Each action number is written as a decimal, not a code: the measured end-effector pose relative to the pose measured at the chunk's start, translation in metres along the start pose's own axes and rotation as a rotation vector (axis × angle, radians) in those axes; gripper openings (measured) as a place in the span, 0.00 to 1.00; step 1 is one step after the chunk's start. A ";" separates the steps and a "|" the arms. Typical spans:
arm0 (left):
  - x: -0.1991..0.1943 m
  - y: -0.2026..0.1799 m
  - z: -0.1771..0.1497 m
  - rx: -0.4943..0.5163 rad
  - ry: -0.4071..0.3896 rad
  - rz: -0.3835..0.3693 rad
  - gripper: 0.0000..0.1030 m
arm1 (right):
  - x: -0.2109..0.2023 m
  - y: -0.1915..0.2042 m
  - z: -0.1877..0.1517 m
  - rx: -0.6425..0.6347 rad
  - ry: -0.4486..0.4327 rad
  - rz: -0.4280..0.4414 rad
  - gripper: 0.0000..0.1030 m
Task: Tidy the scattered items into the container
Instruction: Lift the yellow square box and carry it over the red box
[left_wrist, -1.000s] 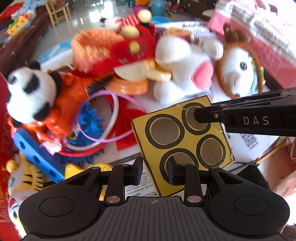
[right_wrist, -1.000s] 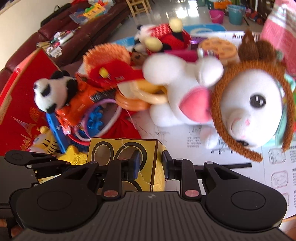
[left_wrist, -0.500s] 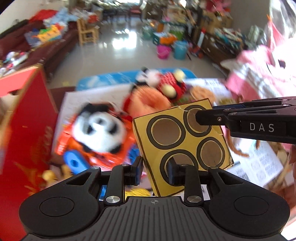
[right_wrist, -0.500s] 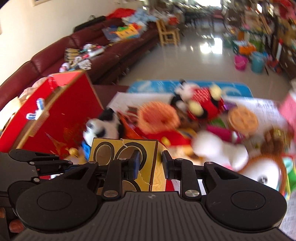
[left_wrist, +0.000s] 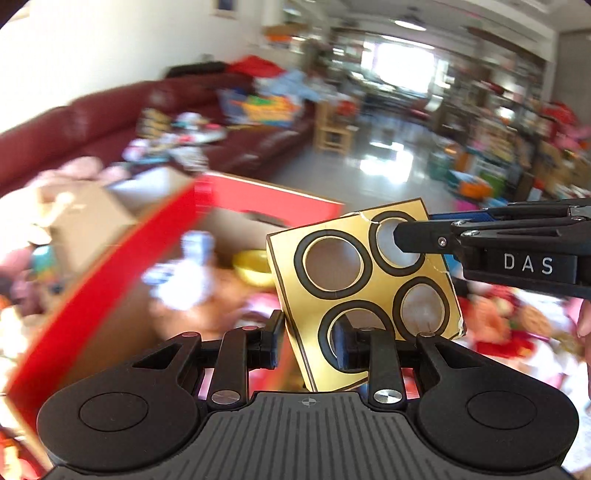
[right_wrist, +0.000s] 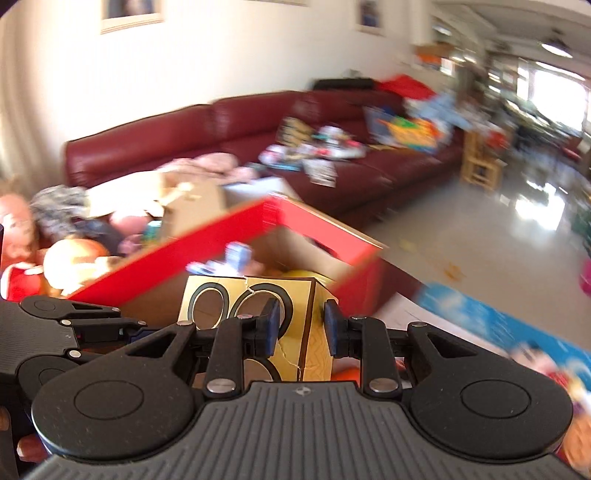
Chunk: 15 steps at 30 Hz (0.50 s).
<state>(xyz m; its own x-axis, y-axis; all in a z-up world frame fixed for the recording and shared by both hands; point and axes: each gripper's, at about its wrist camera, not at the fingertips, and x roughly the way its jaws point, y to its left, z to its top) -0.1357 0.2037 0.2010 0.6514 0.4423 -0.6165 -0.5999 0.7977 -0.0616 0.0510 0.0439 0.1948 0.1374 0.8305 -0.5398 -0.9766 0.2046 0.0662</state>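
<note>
Cardboard, gold with black rings — a gold box (left_wrist: 364, 284) hangs in the air, gripped from two sides. The left gripper (left_wrist: 308, 341) clamps the box's lower edge: one finger sits inside a ringed hole, the other outside the box's left wall. The right gripper (right_wrist: 300, 326) pinches a corner of the same box, one finger through a hole in the ringed face, the other pressed on the patterned side. In the left wrist view the right gripper's finger (left_wrist: 417, 240) pokes into the upper right hole. Just beyond the box stands the red container (right_wrist: 221, 236), open-topped, blurred, with toys and a yellow bowl (left_wrist: 255, 267) inside. Behind runs a dark red sofa (right_wrist: 258, 122), littered.
</note>
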 end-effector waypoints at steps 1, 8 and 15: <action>-0.001 0.010 0.001 -0.007 -0.001 0.031 0.27 | 0.011 0.012 0.006 -0.012 0.003 0.026 0.28; 0.000 0.060 -0.012 -0.059 0.066 0.166 0.27 | 0.069 0.066 0.017 -0.038 0.094 0.163 0.29; 0.005 0.095 -0.031 -0.109 0.135 0.209 0.27 | 0.095 0.091 0.007 -0.035 0.189 0.219 0.29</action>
<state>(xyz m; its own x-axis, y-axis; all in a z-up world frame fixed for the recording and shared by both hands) -0.2040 0.2685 0.1678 0.4444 0.5283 -0.7235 -0.7660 0.6428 -0.0011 -0.0235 0.1455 0.1556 -0.1078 0.7411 -0.6627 -0.9851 0.0102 0.1715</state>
